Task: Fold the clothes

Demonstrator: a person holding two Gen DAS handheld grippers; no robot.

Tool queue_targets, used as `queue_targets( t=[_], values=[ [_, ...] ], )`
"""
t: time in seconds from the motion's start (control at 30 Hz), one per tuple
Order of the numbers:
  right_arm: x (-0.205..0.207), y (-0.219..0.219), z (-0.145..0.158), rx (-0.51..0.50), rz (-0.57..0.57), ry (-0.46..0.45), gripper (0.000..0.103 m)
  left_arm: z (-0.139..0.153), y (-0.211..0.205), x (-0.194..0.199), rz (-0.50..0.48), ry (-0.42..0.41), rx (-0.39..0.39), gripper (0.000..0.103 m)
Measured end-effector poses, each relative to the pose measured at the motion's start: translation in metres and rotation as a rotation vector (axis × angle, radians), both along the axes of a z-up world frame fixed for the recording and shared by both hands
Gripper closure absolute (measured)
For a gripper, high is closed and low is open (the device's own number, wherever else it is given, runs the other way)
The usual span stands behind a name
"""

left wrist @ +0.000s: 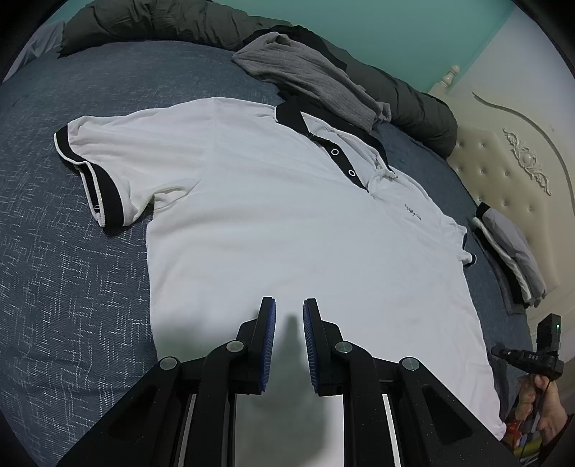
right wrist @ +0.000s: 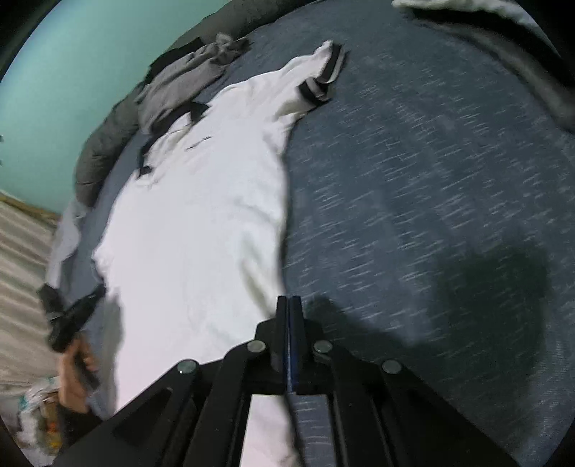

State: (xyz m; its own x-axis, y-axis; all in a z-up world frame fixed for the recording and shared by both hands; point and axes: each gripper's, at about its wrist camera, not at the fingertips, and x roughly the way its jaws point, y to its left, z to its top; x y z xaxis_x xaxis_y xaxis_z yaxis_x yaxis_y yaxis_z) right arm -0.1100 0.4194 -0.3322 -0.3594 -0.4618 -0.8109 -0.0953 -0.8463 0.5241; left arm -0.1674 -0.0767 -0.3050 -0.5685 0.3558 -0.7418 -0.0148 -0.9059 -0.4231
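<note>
A white polo shirt (left wrist: 269, 215) with a black collar (left wrist: 291, 115) and black sleeve cuffs lies spread face up on the blue patterned bedspread (left wrist: 72, 269). My left gripper (left wrist: 289, 309) hovers over the shirt's lower part, open, with a narrow gap between its blue pads and nothing in it. In the blurred right wrist view my right gripper (right wrist: 289, 301) is shut, its tips right at the side edge of the shirt (right wrist: 201, 215). I cannot tell whether fabric is pinched there.
A crumpled grey garment (left wrist: 309, 82) and a dark duvet (left wrist: 143, 25) lie beyond the collar. A folded stack of clothes (left wrist: 510, 258) sits by the cream headboard (left wrist: 503, 169). A person's hand (left wrist: 539, 402) grips a gripper handle at the shirt's near corner.
</note>
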Motion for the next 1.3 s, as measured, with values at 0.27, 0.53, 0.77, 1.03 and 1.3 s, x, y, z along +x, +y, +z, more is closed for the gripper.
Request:
queue_targets(
  t=[0.27,0.53,0.77,1.03,1.3],
  values=[
    [-0.006,-0.023,-0.012,0.017,0.053,-0.038,0.071,-0.001,0.003,0.000,-0.008,-0.003,-0.004,0.086],
    [0.004,-0.014,0.001,0.068,0.037,0.007,0.100,-0.002,0.002,-0.001,-0.004,-0.004,-0.003,0.086],
    [0.005,-0.005,-0.011,0.101,0.022,-0.020,0.100,-0.002,0.003,-0.001,-0.006,-0.006,-0.004,0.086],
    [0.000,0.009,0.001,0.023,-0.036,0.017,0.078,-0.002,0.002,-0.001,-0.005,-0.004,-0.003,0.086],
    [-0.028,0.000,-0.006,0.025,-0.031,-0.013,0.073,-0.003,0.001,-0.001,-0.008,-0.008,-0.004,0.086]
  ],
)
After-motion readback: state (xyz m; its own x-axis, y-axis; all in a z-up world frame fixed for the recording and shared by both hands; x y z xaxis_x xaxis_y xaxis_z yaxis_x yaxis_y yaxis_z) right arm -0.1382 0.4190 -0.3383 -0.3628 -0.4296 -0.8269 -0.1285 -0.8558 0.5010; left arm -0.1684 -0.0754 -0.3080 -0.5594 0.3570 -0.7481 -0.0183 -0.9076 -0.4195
